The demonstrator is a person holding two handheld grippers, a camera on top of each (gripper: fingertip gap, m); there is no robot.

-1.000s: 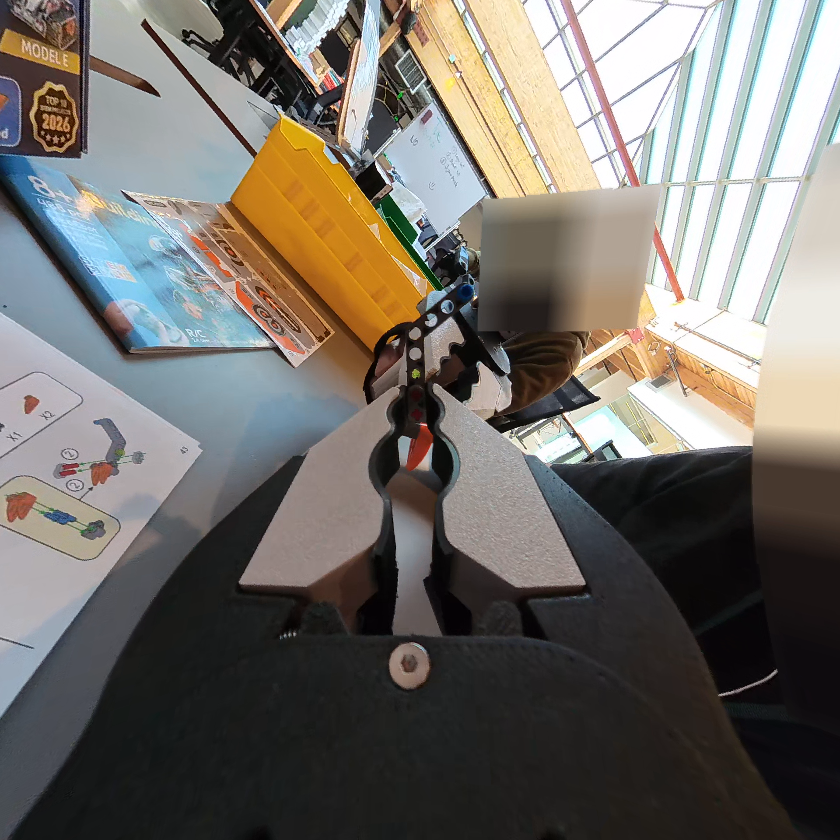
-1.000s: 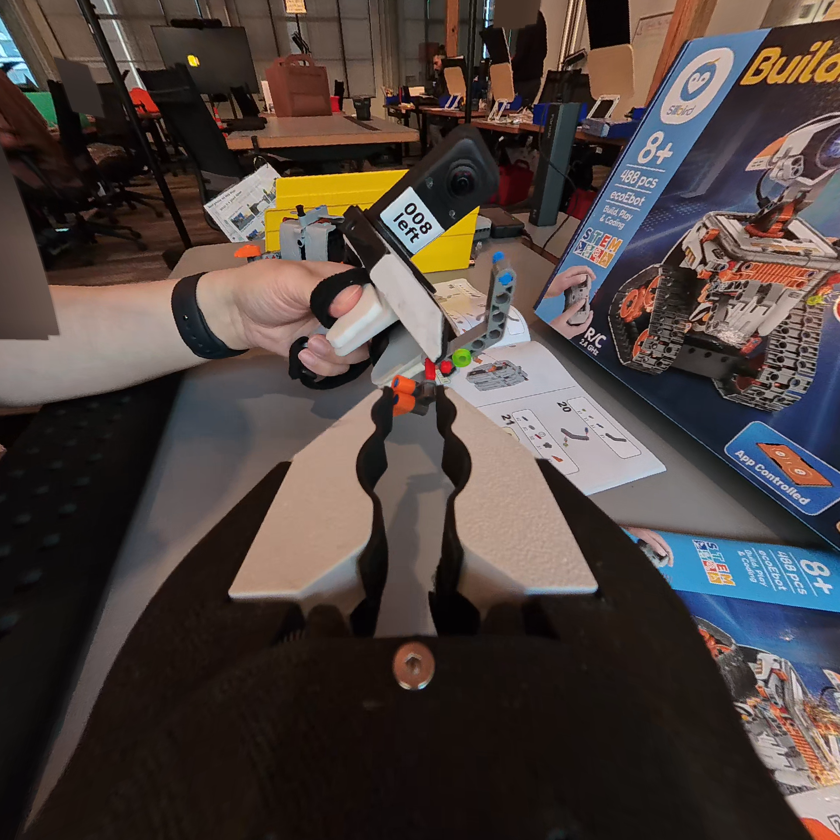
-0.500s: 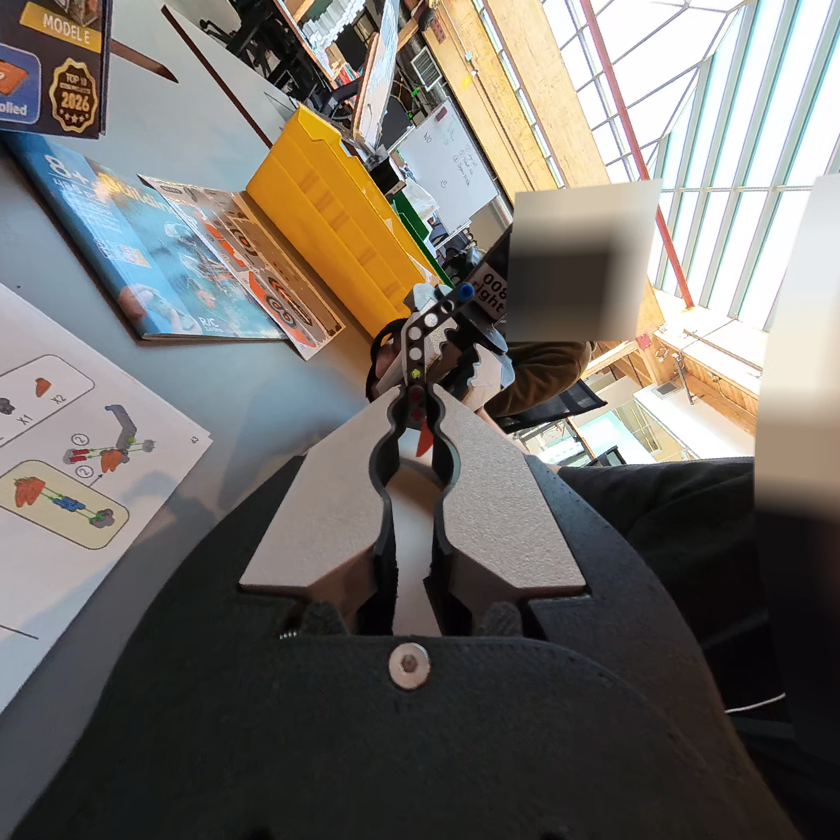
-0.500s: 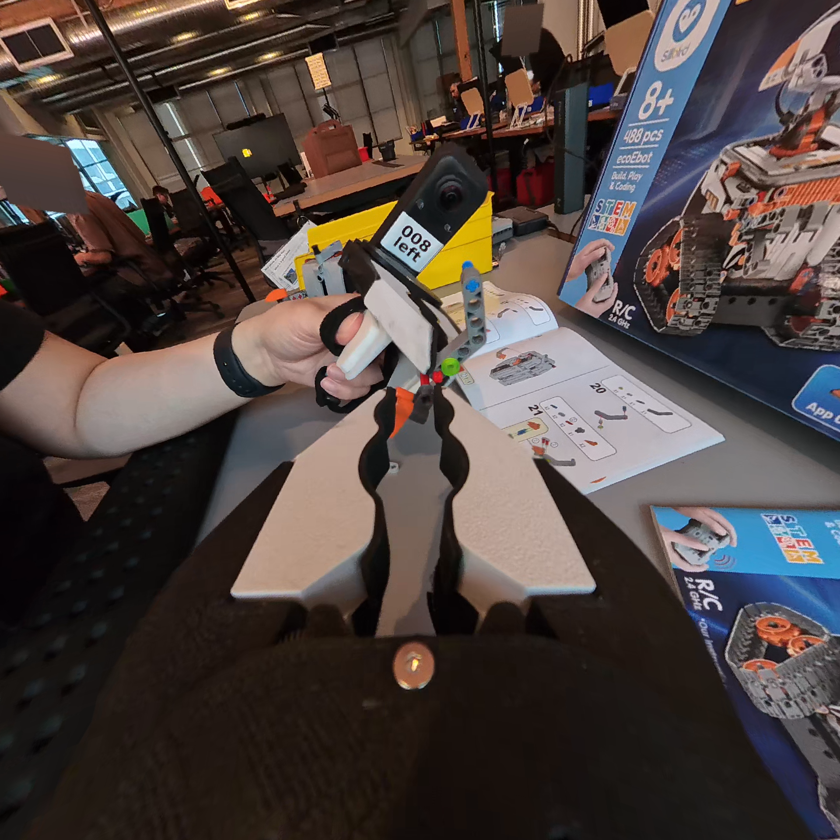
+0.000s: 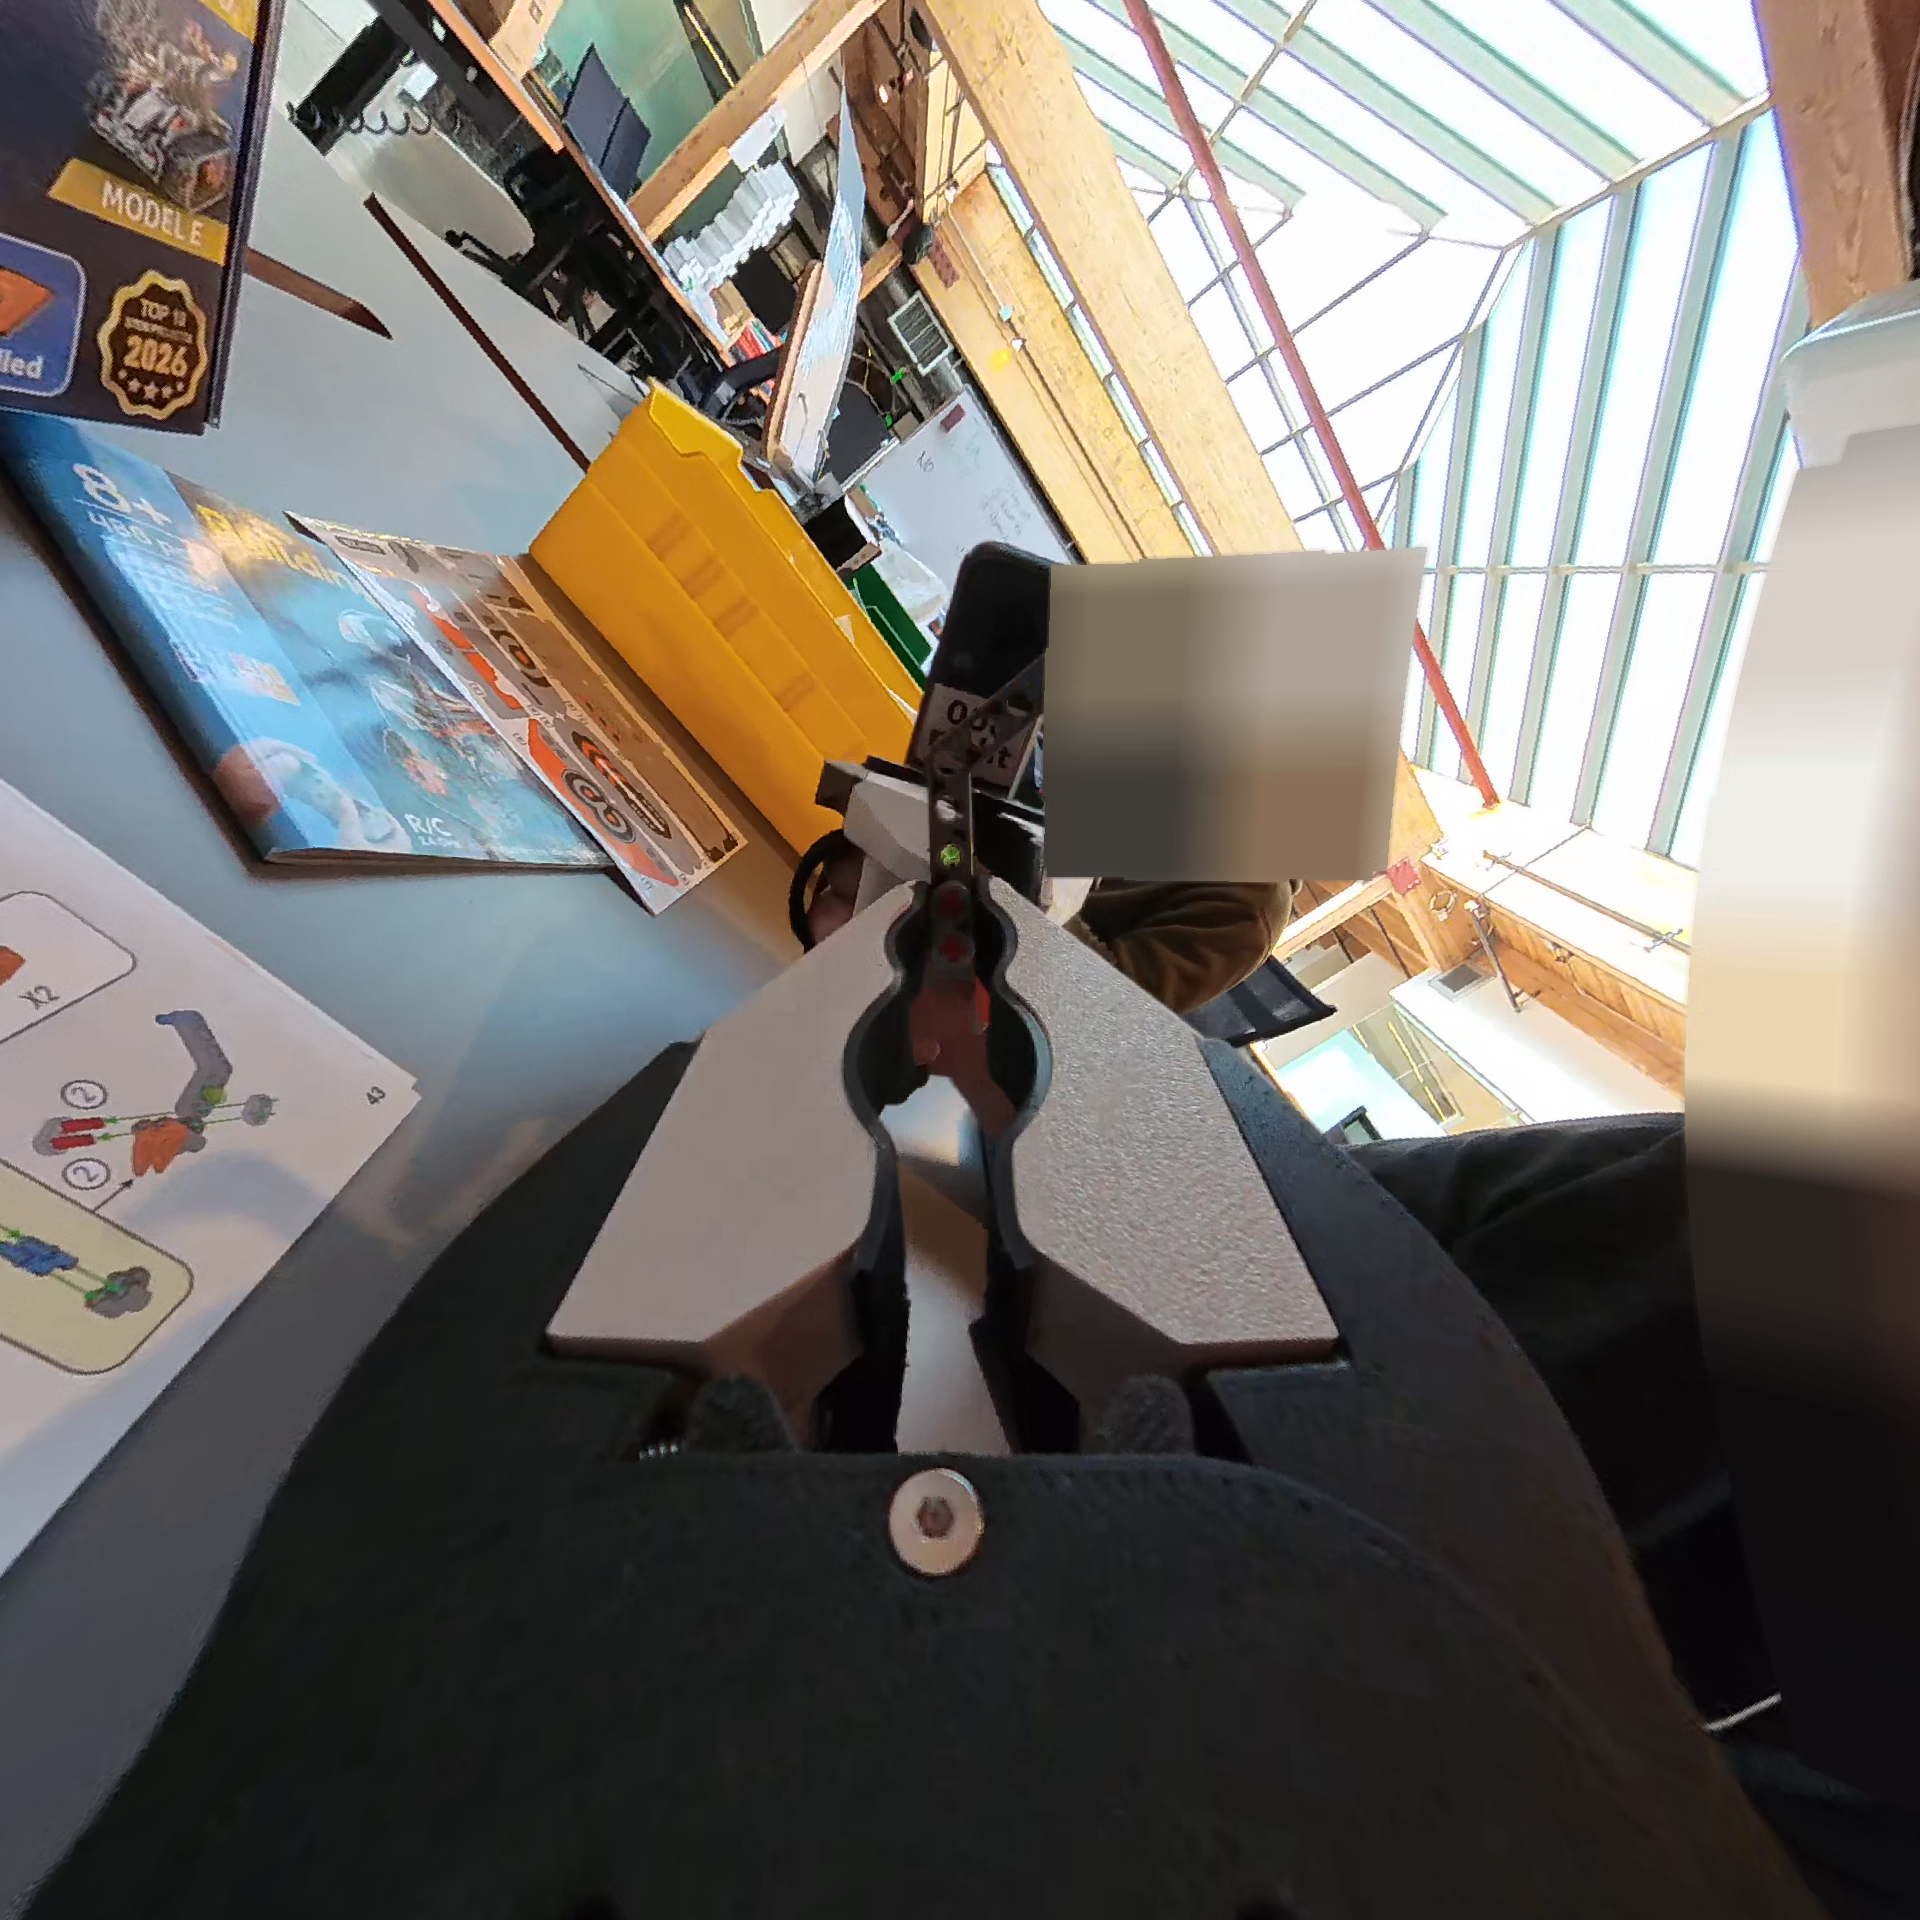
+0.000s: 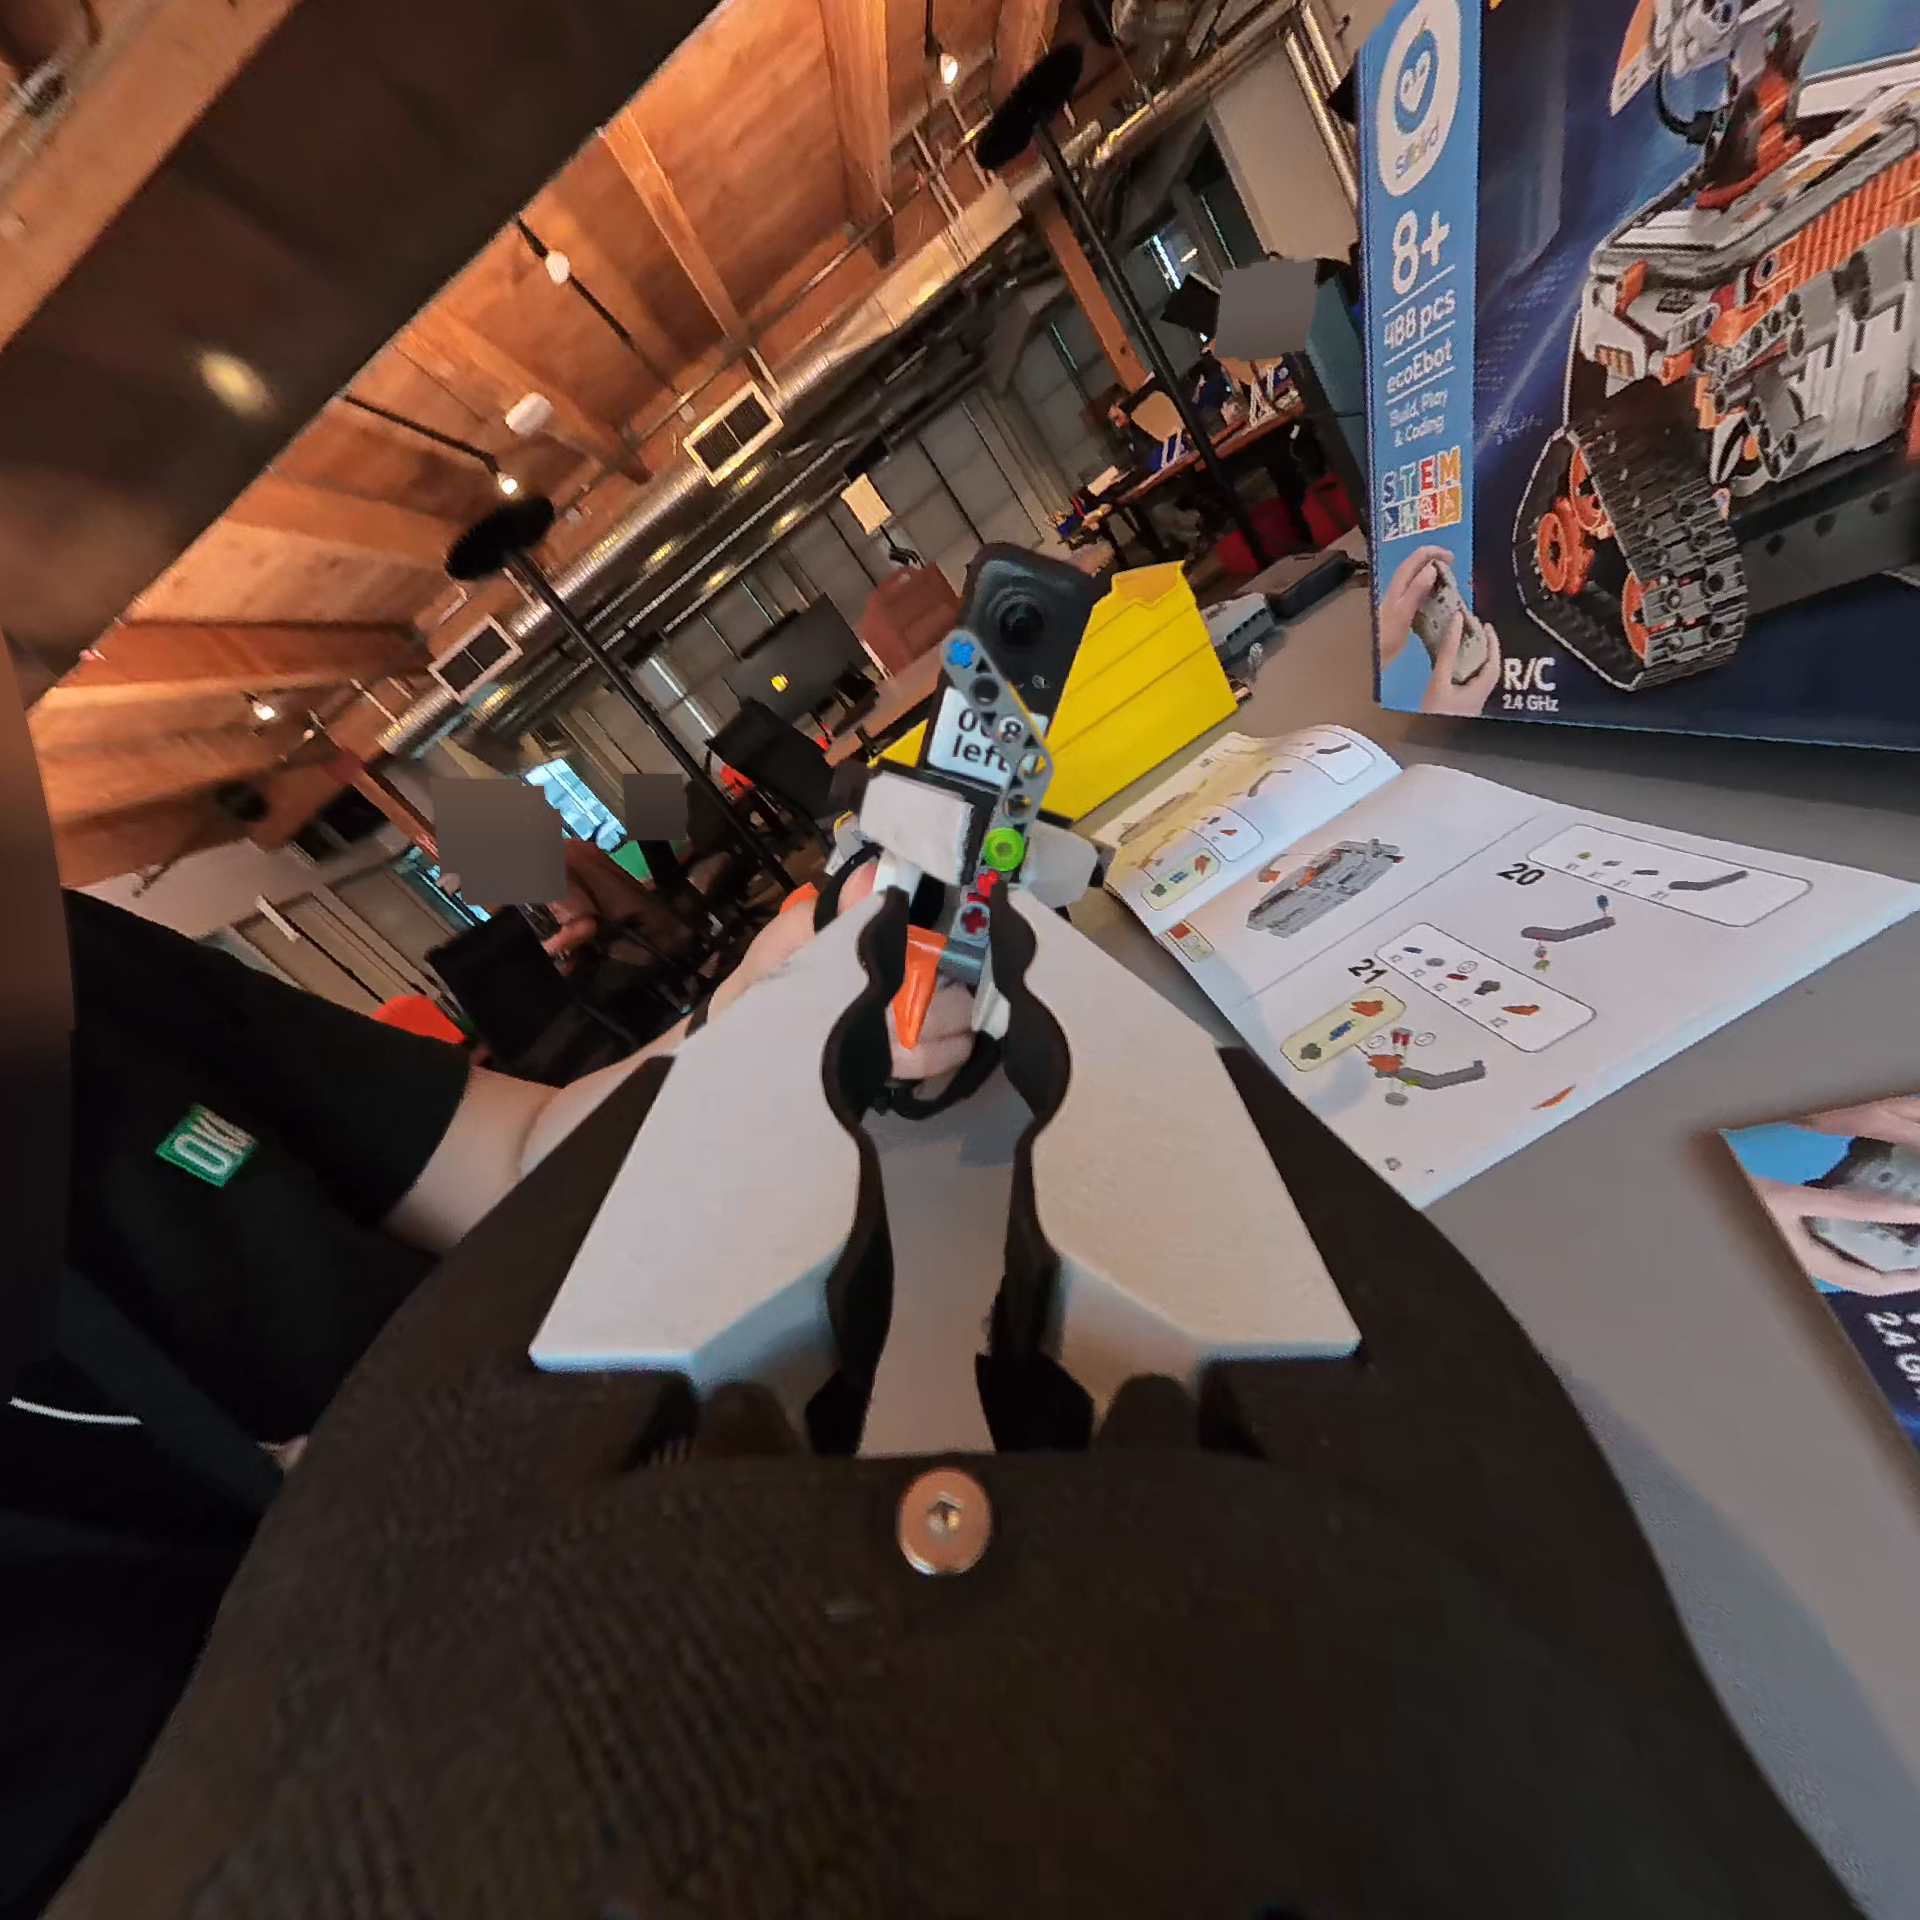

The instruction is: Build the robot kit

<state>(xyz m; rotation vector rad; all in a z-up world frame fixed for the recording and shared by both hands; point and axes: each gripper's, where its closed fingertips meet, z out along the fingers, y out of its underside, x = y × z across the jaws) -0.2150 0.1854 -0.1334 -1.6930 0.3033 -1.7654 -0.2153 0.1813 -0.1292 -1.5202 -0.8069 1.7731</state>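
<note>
Right wrist view: above my grey desk (image 6: 1662, 1299), the bent grey plastic beam with coloured pins (image 6: 995, 821) stands upright; my left tool (image 5: 951, 935) and right tool (image 6: 951, 940) both pinch its lower end, facing each other.

Place: open-plan workshop or maker-style office.
Structure: timber ceiling beams (image 6: 665, 218), exposed metal ducting (image 6: 831, 384), sloped skylight glazing (image 5: 1538, 343).
Furnishing: rows of work desks (image 6: 1226, 457), office chairs (image 6: 769, 748), a whiteboard (image 5: 966, 499).
Bench: grey table (image 5: 499, 977), yellow parts bin (image 5: 707, 613).
</note>
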